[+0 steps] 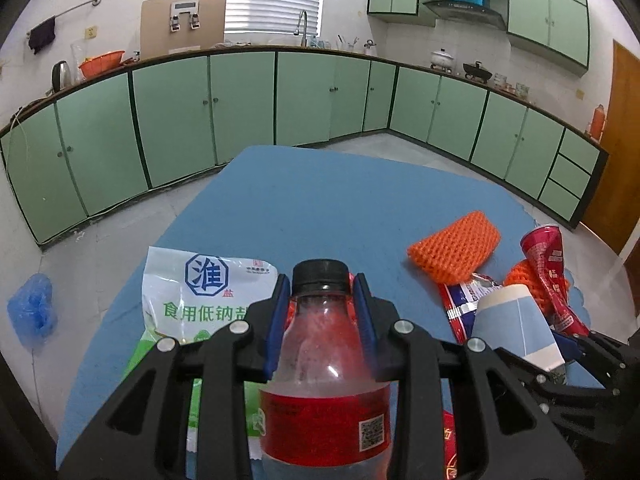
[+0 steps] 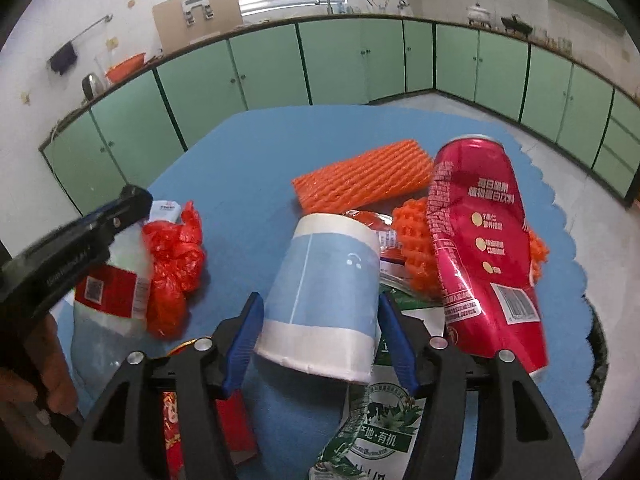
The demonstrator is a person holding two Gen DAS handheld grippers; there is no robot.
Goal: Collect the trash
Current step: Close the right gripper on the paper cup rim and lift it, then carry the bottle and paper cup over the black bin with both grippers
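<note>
Jaws clamped: left gripper (image 1: pixel 322 302) on plastic bottle (image 1: pixel 324 364), right gripper (image 2: pixel 320 340) on paper cup (image 2: pixel 324 292).

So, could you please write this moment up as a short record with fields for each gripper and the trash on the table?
left gripper: shut on the plastic bottle, red label, black cap
right gripper: shut on the paper cup, blue and white, tilted
table: blue surface
red can: dented, right of the cup
orange foam net: beyond the cup
salt bag: white and green, under the left gripper
red plastic bag: crumpled, beside the bottle
</note>
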